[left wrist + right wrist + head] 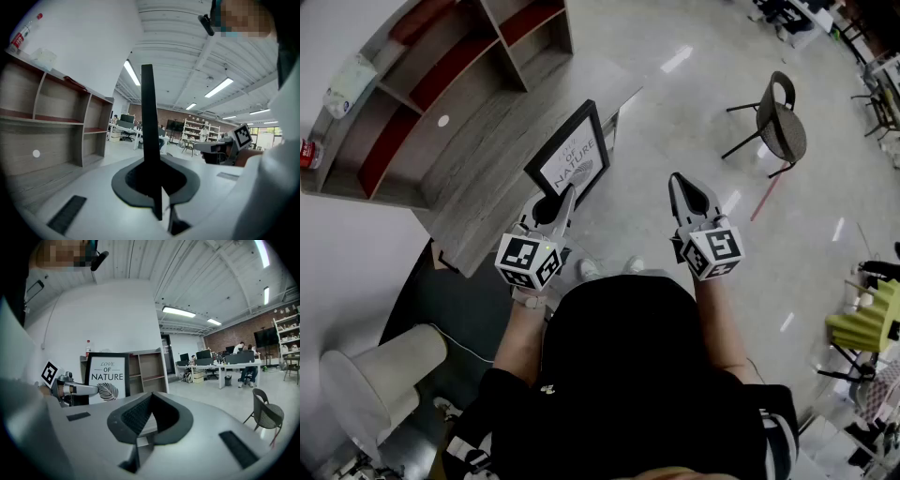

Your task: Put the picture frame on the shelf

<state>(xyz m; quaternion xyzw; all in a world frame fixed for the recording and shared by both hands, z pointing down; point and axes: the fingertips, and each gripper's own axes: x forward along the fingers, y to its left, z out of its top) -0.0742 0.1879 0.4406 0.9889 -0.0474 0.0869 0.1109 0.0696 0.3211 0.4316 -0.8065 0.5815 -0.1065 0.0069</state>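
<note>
At the far left, a wooden shelf (441, 103) stood on a grey wooden surface (487, 202). Beside it, the left gripper (565, 195) had its fingers clenched on the lower edge of the picture frame (572, 150). It held the frame upright by the edge of the surface, not yet on the shelf. Further right, the right gripper (680, 183) hung over the floor, fingers pressed together with nothing in them. A chair (780, 122) stood beyond it.
</note>
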